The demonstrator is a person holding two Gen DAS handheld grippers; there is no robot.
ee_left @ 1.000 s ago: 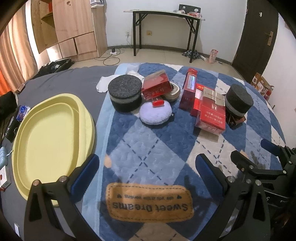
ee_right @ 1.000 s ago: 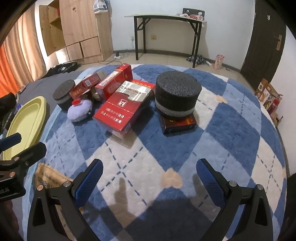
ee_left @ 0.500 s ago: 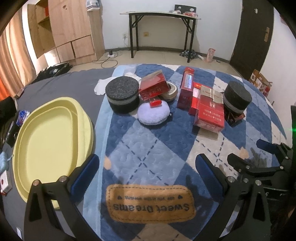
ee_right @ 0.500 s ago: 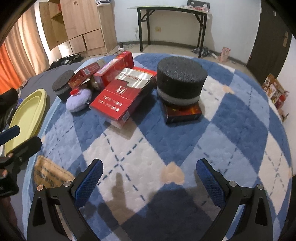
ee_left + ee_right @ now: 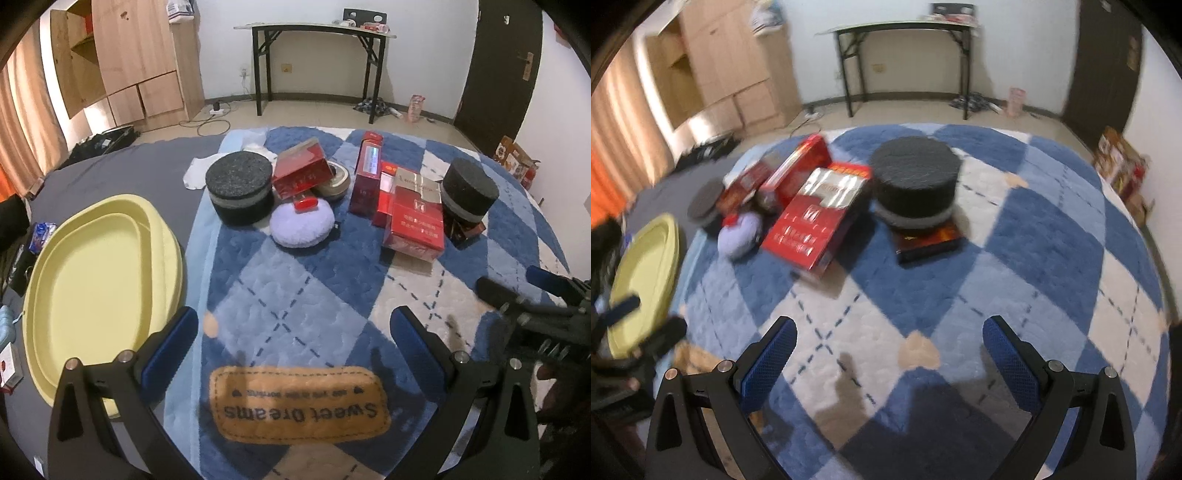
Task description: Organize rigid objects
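A cluster of objects lies on the blue-and-white blanket [image 5: 303, 295]: a black foam cylinder [image 5: 240, 194], a lilac puff [image 5: 301, 224], red boxes [image 5: 415, 218], a tall red box [image 5: 365, 177] and a second black foam cylinder [image 5: 468, 195] resting on a dark box. A yellow oval tray [image 5: 96, 291] lies at the left. My left gripper [image 5: 293, 332] is open and empty, well short of the cluster. My right gripper [image 5: 888, 341] is open and empty, in front of the large cylinder [image 5: 916, 184] and the big red box [image 5: 820, 214]; it also shows in the left wrist view [image 5: 532, 291].
A wooden wardrobe [image 5: 140, 62] stands at the back left, a black-legged table [image 5: 317, 33] against the far wall and a dark door [image 5: 498, 66] at the right. A white cloth [image 5: 195, 171] lies behind the left cylinder. Small items lie left of the tray.
The right gripper has moved, its view shifting and blurring, with the cylinder now more centred. The left view has drawn back slightly. Both grippers stay open.
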